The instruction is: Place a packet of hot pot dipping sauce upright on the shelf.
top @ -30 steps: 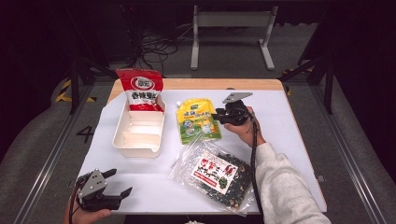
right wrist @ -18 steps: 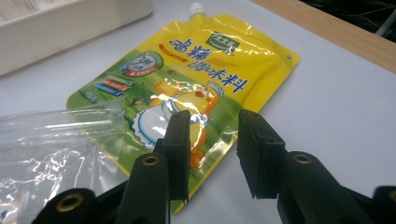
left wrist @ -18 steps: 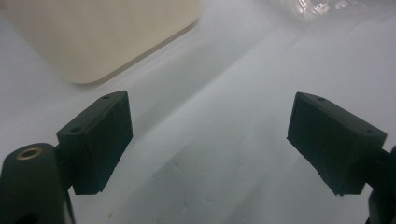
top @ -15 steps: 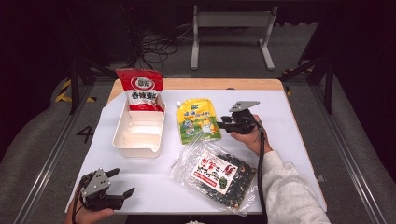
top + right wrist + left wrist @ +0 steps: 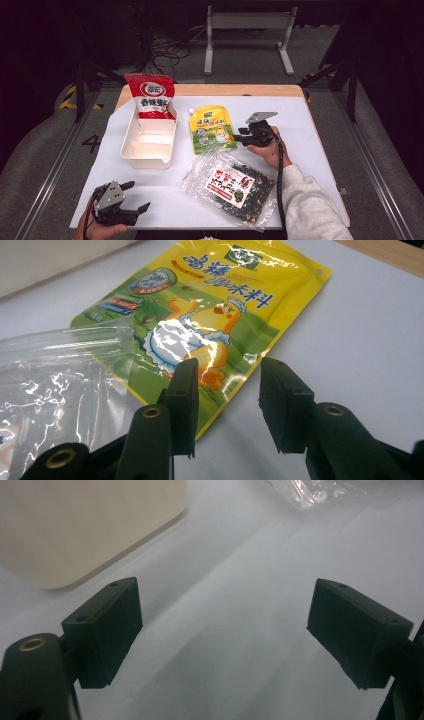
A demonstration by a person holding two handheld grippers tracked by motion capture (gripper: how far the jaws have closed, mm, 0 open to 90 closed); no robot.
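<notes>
A yellow pouch (image 5: 212, 129) with a cartoon duck lies flat mid-table. My right gripper (image 5: 239, 136) hovers at its right edge, pointing left; in the right gripper view the jaws (image 5: 227, 371) stand a little apart over the yellow pouch's (image 5: 210, 315) lower corner with nothing between them. A clear bag of dark snacks (image 5: 232, 185) lies in front, its edge (image 5: 65, 375) overlapping the pouch. My left gripper (image 5: 137, 196) rests near the front left edge, wide open (image 5: 225, 605) over bare white tabletop.
A white tray (image 5: 147, 155) stands at the left with a red bag (image 5: 150, 95) leaning in its far end. The tray's corner (image 5: 75, 525) and the clear bag's edge (image 5: 310, 490) lie ahead of the left gripper. The white tabletop (image 5: 310, 130) is bare at the right.
My right gripper has drawn back toward the person along the yellow pouch's right edge. The left gripper has shifted only slightly.
</notes>
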